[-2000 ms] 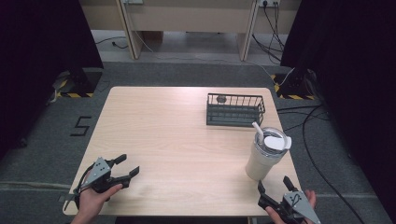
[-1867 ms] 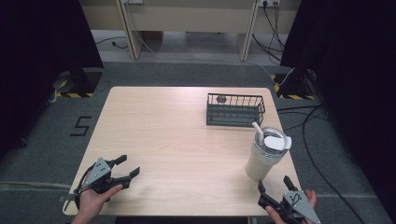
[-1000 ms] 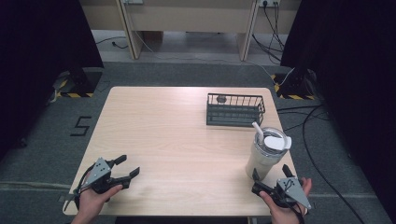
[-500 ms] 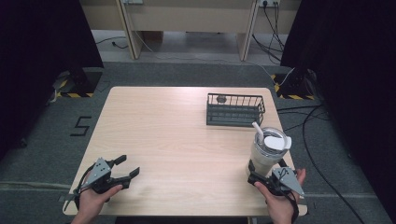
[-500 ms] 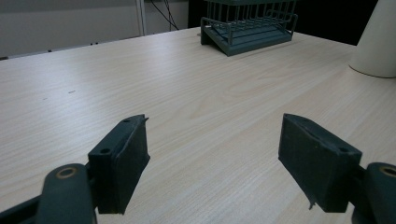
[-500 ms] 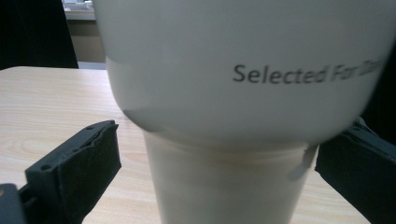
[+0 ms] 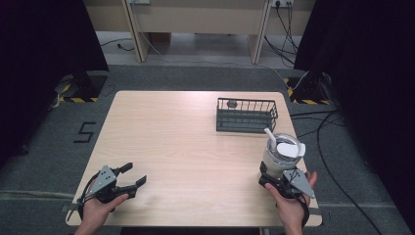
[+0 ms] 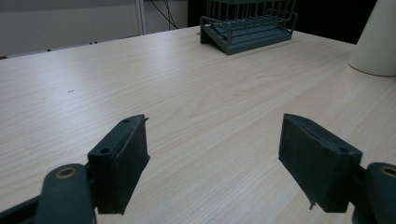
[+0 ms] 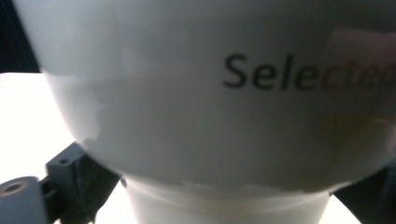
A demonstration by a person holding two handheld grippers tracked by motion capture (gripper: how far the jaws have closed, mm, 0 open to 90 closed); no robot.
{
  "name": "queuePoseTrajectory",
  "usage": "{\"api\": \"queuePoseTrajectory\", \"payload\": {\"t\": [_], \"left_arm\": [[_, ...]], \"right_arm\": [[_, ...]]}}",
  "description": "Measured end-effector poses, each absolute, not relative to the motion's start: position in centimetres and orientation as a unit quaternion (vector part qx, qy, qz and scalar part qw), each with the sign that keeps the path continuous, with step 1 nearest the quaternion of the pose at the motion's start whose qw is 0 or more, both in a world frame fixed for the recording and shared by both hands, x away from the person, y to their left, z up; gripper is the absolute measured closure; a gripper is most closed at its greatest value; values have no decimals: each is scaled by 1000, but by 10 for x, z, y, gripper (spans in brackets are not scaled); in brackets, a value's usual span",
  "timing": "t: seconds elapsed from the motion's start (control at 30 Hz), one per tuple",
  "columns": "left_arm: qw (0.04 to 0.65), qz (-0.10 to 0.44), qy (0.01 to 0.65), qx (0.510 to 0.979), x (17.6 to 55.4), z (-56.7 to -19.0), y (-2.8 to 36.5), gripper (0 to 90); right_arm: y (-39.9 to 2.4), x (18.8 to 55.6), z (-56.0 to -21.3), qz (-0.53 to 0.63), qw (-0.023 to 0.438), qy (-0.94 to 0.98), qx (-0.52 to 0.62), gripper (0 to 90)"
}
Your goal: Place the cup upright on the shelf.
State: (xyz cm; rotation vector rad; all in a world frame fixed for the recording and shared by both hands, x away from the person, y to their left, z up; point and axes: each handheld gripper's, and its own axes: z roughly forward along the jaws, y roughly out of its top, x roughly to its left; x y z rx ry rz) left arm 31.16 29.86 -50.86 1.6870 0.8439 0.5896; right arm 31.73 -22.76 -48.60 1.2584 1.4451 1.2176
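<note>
A white tumbler (image 7: 281, 156) with a lid and a straw stands upright near the table's right front corner. My right gripper (image 7: 274, 180) is at its base, open, with one jaw on each side of the narrow foot and a gap to the wall. Up close in the right gripper view, the tumbler (image 9: 210, 93) bears dark lettering, and the jaws stand at both lower corners. My left gripper (image 7: 134, 175) rests open at the table's front left, with nothing between its fingers (image 8: 121, 163). It looks across bare wood toward the tumbler (image 8: 378, 42).
A dark wire basket (image 7: 246, 115) sits at the back right of the wooden table (image 7: 186, 147), behind the tumbler, with a small round object in its far left corner. The basket (image 8: 247, 25) is far ahead in the left gripper view. Cables lie on the floor to the right.
My right gripper has moved forward from the table's front edge up to the tumbler's base, so its jaws now flank it. The left gripper has stayed still.
</note>
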Motion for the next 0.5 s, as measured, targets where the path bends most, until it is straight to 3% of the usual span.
{"api": "queuePoseTrajectory", "payload": {"t": [0.5], "left_arm": [[549,250,356,714,312,-509,299,232]], "right_arm": [[-227,323,-490,489,421,575,503,82]]}}
